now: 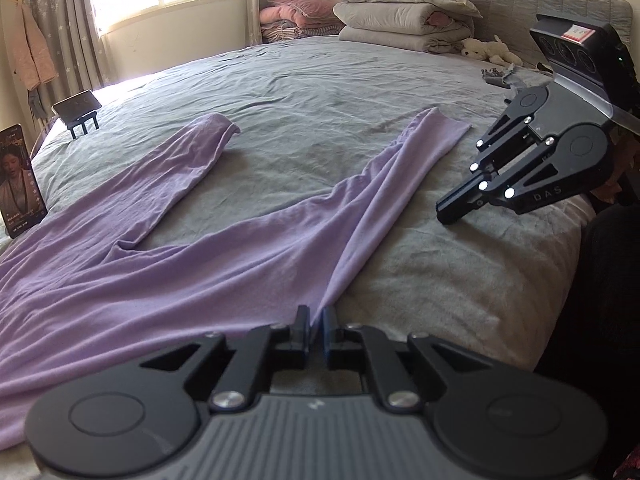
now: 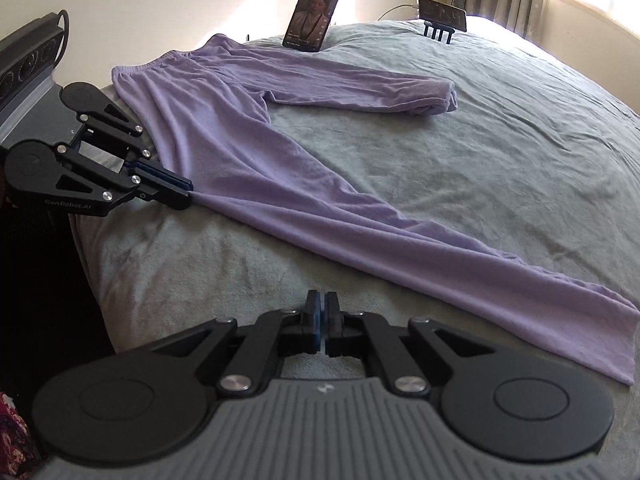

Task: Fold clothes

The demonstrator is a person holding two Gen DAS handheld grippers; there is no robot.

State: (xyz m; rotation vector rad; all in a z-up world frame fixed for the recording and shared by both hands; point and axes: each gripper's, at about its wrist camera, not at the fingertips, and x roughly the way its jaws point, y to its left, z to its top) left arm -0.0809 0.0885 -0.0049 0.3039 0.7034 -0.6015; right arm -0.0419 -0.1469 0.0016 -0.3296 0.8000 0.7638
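Observation:
Lilac pants [image 1: 160,280] lie spread on the grey bed [image 1: 320,80], legs apart in a V. My left gripper [image 1: 316,314] is shut on the outer edge of the near leg, and the cloth rises to a pinched ridge between its pads. The right wrist view shows the same: the left gripper [image 2: 188,196] clamps the pants [image 2: 280,184] at the side seam below the waistband. My right gripper [image 2: 321,300] sits over bare sheet just short of the near leg's cuff, jaws together with nothing between them. From the left it shows as the right gripper [image 1: 446,212] hovering beside that leg.
A phone [image 2: 312,16] stands propped at the bed's edge, and a second phone on a stand [image 2: 442,14] sits farther along. Stacked quilts [image 1: 404,16], pink pillows [image 1: 298,16] and a plush toy [image 1: 490,50] lie at the headboard. A person in dark clothing [image 1: 600,280] stands at the near edge.

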